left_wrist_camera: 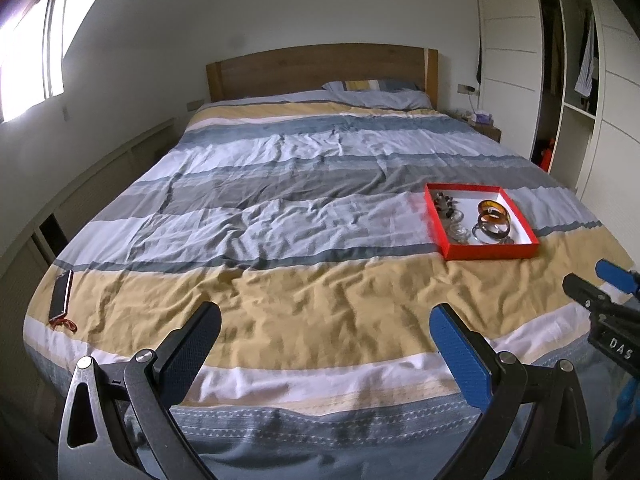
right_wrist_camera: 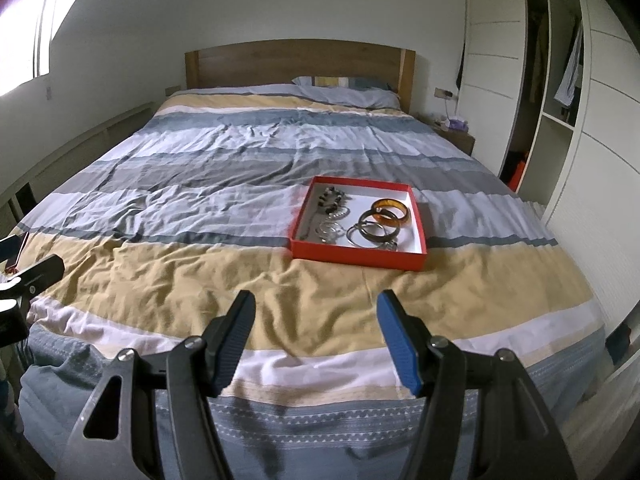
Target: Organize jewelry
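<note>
One phone [left_wrist_camera: 61,295] lies far from red tray [left_wrist_camera: 490,251].

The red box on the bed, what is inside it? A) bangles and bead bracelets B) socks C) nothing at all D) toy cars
A: the shallow red cardboard box on the striped bedspread holds amber plastic bangles, silver metal bangles and a dark bead bracelet.

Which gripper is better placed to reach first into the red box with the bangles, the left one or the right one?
Probably the right. The red box lies almost straight ahead of the open right gripper, while from the open left gripper it sits far off to the side.
</note>
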The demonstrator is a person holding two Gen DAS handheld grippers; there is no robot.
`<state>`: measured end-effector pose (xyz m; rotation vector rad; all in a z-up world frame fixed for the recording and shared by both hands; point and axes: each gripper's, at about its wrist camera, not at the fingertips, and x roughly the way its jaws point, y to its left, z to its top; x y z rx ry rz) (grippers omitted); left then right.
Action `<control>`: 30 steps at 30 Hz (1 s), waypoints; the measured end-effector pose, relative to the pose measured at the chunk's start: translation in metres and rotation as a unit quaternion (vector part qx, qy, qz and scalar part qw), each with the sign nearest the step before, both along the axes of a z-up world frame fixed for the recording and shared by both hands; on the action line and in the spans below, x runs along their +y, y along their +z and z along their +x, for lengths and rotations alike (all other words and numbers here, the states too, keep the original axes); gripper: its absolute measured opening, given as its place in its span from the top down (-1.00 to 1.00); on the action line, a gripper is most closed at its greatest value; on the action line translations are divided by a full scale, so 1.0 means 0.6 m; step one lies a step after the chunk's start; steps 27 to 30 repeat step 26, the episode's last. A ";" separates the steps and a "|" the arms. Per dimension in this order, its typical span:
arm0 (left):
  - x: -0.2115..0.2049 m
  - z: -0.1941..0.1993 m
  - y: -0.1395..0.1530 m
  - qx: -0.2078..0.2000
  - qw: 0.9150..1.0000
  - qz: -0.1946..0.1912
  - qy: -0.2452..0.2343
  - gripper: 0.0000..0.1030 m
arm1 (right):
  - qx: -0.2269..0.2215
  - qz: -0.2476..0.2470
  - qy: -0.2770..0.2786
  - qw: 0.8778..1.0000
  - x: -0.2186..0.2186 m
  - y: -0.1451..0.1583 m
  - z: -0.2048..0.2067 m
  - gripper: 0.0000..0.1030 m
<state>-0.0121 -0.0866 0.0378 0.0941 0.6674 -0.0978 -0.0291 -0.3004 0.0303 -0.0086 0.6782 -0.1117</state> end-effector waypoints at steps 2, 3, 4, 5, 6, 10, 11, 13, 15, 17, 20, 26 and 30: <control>-0.009 0.005 0.000 0.001 1.000 -0.002 0.002 -0.98 | 0.004 0.000 -0.001 1.000 -0.008 -0.003 0.005 -0.19; -0.015 0.008 0.000 0.001 1.000 -0.001 0.003 -0.98 | 0.007 0.001 -0.002 1.000 -0.011 -0.006 0.007 -0.19; -0.019 0.010 0.000 0.000 1.000 -0.001 0.004 -0.98 | 0.011 0.001 -0.002 1.000 -0.016 -0.009 0.009 -0.19; -0.022 0.012 0.000 0.000 1.000 -0.002 0.005 -0.98 | 0.013 0.000 -0.003 1.000 -0.019 -0.011 0.011 -0.19; -0.025 0.014 0.000 -0.001 1.000 -0.004 0.006 -0.98 | 0.015 -0.002 -0.004 1.000 -0.022 -0.013 0.013 -0.19; -0.030 0.018 0.000 0.000 1.000 -0.003 0.007 -0.98 | 0.019 -0.006 -0.006 1.000 -0.031 -0.017 0.020 -0.19; -0.030 0.018 0.000 0.000 1.000 -0.003 0.006 -0.98 | 0.019 -0.008 -0.006 1.000 -0.034 -0.017 0.021 -0.19; -0.030 0.018 0.000 -0.001 1.000 -0.002 0.007 -0.98 | 0.020 -0.011 -0.006 1.000 -0.036 -0.016 0.023 -0.19; -0.035 0.023 -0.001 0.000 1.000 -0.004 0.008 -0.98 | 0.020 -0.015 -0.005 1.000 -0.037 -0.015 0.025 -0.19; -0.035 0.024 -0.001 0.000 1.000 -0.003 0.007 -0.98 | 0.020 -0.016 -0.004 1.000 -0.038 -0.013 0.025 -0.19; -0.036 0.024 -0.001 0.000 1.000 -0.002 0.007 -0.98 | 0.020 -0.018 -0.001 1.000 -0.037 -0.009 0.029 -0.19; -0.037 0.028 -0.002 0.000 1.000 -0.004 0.010 -0.98 | 0.022 -0.020 0.004 1.000 -0.032 -0.006 0.035 -0.19; -0.037 0.028 -0.002 0.000 1.000 -0.004 0.010 -0.98 | 0.022 -0.020 0.004 1.000 -0.032 -0.006 0.035 -0.19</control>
